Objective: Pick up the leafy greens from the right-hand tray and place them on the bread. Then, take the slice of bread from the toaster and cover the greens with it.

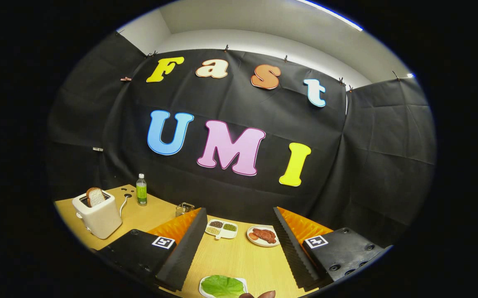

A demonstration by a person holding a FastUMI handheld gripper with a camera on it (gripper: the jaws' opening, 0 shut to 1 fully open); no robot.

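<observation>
Gripper (239, 248) fingers spread wide, gripping nothing, over the leafy greens (222, 286) on the near tray (202, 287); bread (95, 196) upright in toaster (98, 215), far left.

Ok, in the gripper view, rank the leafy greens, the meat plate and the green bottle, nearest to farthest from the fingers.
1. Leafy greens: between the open fingers, nearest.
2. Meat plate: ahead, by the right finger's tip.
3. Green bottle: far left, beyond the toaster.

leafy greens (222, 286): bright green, on a white tray (202, 287)
toaster (98, 216): white, left of the greens
bread slice (95, 196): tan, brown crust
fingers (181, 250): black ridged pads, orange backs
table (239, 258): pale wood grain
</observation>
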